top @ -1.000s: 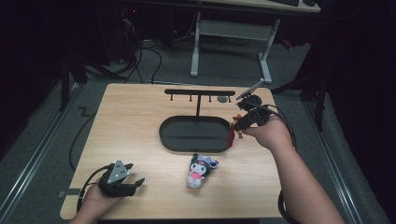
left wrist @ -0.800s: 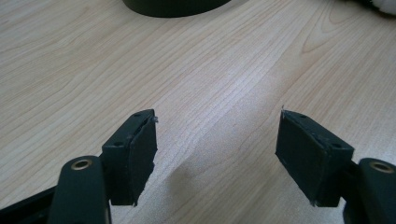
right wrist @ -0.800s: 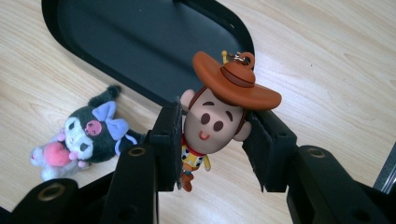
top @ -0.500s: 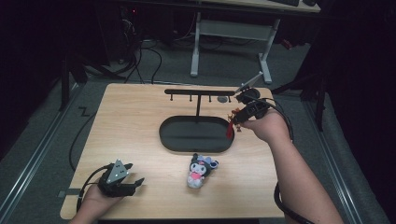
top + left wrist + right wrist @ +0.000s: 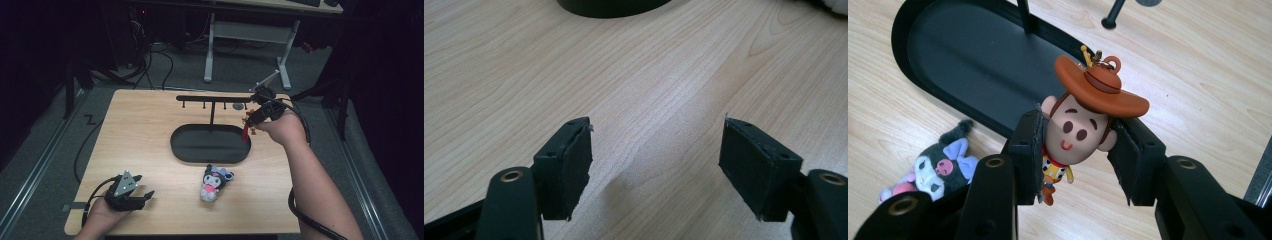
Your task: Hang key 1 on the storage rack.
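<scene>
My right gripper [image 5: 1075,135] is shut on a cowboy figure keychain [image 5: 1083,125] with a brown hat and a metal ring on top. In the high view that gripper [image 5: 252,120] holds the cowboy keychain [image 5: 246,131] above the right end of the black stand's oval base [image 5: 210,145], just below the hook bar [image 5: 215,98]. A dark plush keychain [image 5: 214,181] with a pink front lies on the table in front of the base, and shows at lower left as the plush [image 5: 933,165] in the right gripper view. My left gripper [image 5: 137,196] rests open on the table at the near left, its pads [image 5: 569,165] empty.
The wooden table [image 5: 145,130] holds the black stand with several pegs under its bar. A cable [image 5: 82,150] trails off the table's left side. A desk frame [image 5: 245,35] stands on the floor behind. The person's right forearm [image 5: 320,185] crosses the table's right side.
My right gripper has lifted the cowboy keychain and carried it farther from me, closer to the right end of the hook bar. The left gripper and the plush have stayed put.
</scene>
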`<state>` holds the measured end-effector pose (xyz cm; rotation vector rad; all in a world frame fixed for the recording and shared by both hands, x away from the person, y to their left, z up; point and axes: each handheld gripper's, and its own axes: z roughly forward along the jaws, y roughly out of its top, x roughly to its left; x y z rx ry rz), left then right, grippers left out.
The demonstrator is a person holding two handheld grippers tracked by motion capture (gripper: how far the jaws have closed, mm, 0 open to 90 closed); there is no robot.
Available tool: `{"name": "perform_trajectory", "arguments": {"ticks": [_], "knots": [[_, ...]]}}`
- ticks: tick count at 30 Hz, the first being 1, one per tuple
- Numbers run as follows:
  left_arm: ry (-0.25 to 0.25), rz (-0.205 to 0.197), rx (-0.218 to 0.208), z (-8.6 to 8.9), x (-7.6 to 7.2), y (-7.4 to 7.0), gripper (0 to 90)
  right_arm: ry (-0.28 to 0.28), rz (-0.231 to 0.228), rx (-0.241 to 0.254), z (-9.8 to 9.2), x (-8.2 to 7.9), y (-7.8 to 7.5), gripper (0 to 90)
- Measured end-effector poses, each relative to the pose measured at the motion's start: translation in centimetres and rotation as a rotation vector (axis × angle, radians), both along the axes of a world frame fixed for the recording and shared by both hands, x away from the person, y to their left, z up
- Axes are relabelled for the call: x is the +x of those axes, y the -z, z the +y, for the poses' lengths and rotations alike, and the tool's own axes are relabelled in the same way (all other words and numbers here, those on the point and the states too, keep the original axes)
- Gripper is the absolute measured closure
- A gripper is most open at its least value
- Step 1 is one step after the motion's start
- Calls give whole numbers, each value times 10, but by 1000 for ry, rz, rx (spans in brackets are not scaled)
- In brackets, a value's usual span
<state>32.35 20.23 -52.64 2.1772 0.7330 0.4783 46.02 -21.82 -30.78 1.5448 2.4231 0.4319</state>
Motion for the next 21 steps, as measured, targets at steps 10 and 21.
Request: {"name": "perform_trajectory", "arguments": {"ticks": [10,21], "knots": [[-2,4,2,1,0,0,295,-5,-7,4,7,10,-3,586],[-8,7,-3,3,0,0,295,52,-34,7,-3,26,-6,586]]}}
